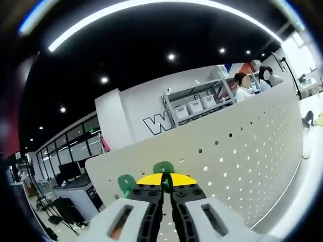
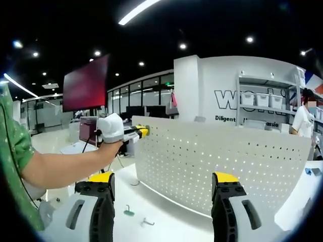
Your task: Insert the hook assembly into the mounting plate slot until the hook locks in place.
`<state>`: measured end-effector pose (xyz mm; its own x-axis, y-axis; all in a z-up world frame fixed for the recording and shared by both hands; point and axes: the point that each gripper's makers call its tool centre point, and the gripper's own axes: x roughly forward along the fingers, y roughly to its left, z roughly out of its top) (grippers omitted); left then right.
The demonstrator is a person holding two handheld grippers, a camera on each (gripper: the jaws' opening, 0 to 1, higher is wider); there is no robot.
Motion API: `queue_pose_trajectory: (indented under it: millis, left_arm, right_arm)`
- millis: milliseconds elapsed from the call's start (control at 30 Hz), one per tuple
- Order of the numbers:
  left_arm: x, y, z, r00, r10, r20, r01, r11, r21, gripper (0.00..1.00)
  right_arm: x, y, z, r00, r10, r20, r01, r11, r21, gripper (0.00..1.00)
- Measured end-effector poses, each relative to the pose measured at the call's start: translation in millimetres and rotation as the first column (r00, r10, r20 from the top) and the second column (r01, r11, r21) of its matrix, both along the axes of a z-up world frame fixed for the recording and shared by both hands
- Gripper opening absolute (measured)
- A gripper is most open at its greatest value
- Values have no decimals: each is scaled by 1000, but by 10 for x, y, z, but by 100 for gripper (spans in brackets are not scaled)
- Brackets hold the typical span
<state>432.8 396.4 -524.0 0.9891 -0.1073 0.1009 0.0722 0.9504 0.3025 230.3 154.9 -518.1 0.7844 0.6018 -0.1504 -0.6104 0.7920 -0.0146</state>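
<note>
The white perforated mounting plate [image 1: 237, 146] stands upright on the table. My left gripper [image 1: 165, 182] is shut on a green hook assembly [image 1: 163, 167] held right at the plate's face, and a second green lobe [image 1: 126, 183] shows to its left. In the right gripper view, the plate [image 2: 222, 161] curves across the middle. A white-gloved hand holds the left gripper [image 2: 132, 132] against the plate's upper left corner. My right gripper [image 2: 162, 194] hangs open before the plate with nothing between its yellow-tipped fingers [image 2: 225, 177].
On the white table [image 2: 166, 222] in front of the plate lie a small green hook [image 2: 129, 212] and a small metal hook [image 2: 147, 221]. A person's bare forearm [image 2: 65, 166] crosses from the left. Shelving [image 2: 267, 108] and people stand behind.
</note>
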Motion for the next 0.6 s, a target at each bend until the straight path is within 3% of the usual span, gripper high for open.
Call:
queue_pose_trajectory:
  millis: [167, 300, 600]
  left_arm:
    - [-27, -3, -8, 1000, -4, 15, 4, 1000, -17, 4]
    - [-33, 4, -13, 1000, -14, 13, 16, 995, -96, 4]
    - [-67, -15, -13, 1000, -21, -9, 20, 997, -75, 5]
  right_arm:
    - [1, 11, 4, 1000, 2, 1, -2, 1000, 0, 80]
    - [-2, 11, 7, 1000, 2, 2, -2, 1000, 1, 80]
    - [-18, -8, 25, 1000, -1, 6, 1, 1000, 1, 80]
